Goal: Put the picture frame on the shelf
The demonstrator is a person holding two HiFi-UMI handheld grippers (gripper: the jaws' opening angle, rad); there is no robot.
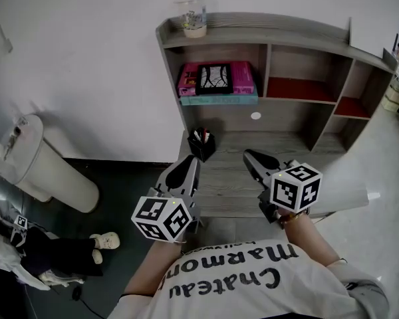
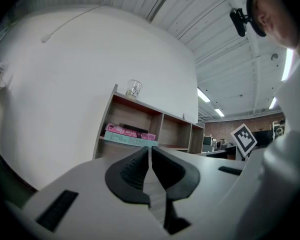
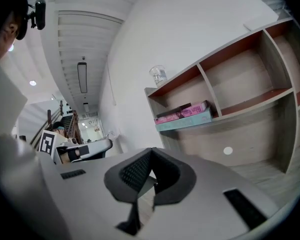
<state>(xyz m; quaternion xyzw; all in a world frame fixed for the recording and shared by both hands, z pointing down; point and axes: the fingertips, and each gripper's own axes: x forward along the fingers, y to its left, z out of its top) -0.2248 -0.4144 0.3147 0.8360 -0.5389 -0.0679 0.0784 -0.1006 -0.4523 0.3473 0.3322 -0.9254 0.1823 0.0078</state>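
Note:
The picture frame (image 1: 215, 78), black-edged with a pale pattern, lies flat on a pink book (image 1: 243, 77) in the left compartment of the wooden shelf (image 1: 253, 28). It shows as a dark slab (image 2: 135, 130) in the left gripper view and again in the right gripper view (image 3: 174, 112). My left gripper (image 1: 191, 161) (image 2: 149, 148) hangs over the desk's front left, shut with nothing in it. Beside it, my right gripper (image 1: 249, 155) (image 3: 151, 150) is also shut and holds nothing. Both point toward the shelf, well short of it.
A black pen cup (image 1: 201, 145) stands on the desk (image 1: 279, 145) just ahead of the left gripper. A glass jar (image 1: 191, 18) sits on the shelf top. The red-floored compartments (image 1: 299, 88) hold nothing. A white cylinder (image 1: 46, 171) lies on the floor at left.

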